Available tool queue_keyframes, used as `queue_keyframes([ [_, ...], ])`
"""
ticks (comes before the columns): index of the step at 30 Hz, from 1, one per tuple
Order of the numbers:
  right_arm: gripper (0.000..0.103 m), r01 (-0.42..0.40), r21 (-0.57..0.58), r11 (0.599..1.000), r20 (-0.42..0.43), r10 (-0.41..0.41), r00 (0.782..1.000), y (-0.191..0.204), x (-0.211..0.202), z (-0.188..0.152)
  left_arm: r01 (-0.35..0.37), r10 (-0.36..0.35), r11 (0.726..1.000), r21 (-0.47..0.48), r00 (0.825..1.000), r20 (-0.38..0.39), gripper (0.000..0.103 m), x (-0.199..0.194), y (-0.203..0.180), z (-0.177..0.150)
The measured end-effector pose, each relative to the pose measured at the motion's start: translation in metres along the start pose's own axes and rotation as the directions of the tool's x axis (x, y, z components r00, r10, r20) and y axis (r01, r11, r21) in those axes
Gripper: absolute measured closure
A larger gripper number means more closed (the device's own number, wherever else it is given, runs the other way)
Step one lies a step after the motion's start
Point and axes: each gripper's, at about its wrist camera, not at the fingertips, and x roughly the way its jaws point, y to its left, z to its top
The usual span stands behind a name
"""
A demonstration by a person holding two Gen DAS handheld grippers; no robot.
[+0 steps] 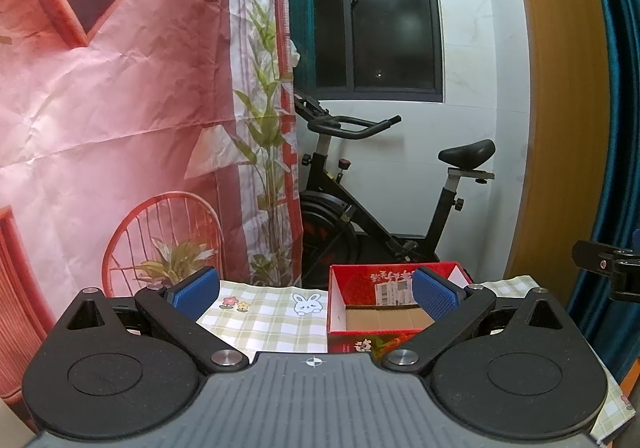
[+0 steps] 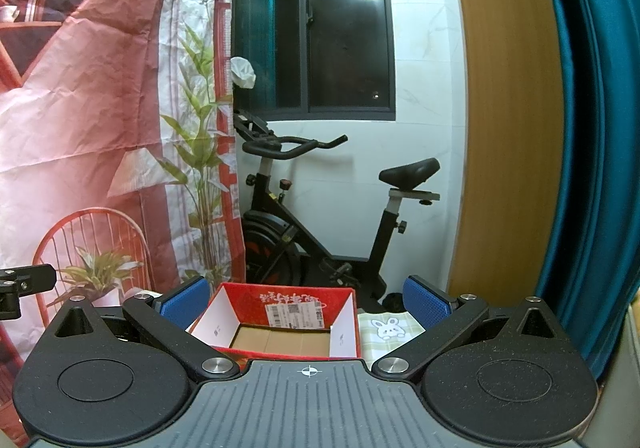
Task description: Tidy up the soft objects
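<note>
Your view is mostly backdrop: the printed red cloth (image 1: 120, 107) fills the left and runs out of frame on both cameras, and it hides the front of the exercise bike (image 1: 380, 207) from the flywheel forward. The table (image 1: 264, 320) under its green checked cloth with the rabbit print shows only in patches; your claw bodies cover its near part, so you cannot tell whether anything soft lies there. No soft object can be made out in either view.

The red cardboard box (image 2: 280, 324) stands open-topped on the table, its brown floor bare where visible; its near wall is cut off by the claw body.

Your left claw (image 1: 316, 294) is spread wide with nothing between its 2 blue pads (image 1: 196, 290); the box sits ahead and to its right, partly behind the right pad. Your right claw (image 2: 306, 302) is equally wide and holds nothing, with the box directly ahead between its pads (image 2: 426, 304).
</note>
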Motion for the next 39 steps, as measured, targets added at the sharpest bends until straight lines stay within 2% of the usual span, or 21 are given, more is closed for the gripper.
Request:
queue_keyframes([
  [39,0.000,0.002,-0.004,1.000,-0.003,-0.002,1.000,-0.0006,0.0007,-0.0009,0.008,-0.008,1.000,-0.008,1.000,-0.016,0.000,0.0008,0.0006,-0.0012],
])
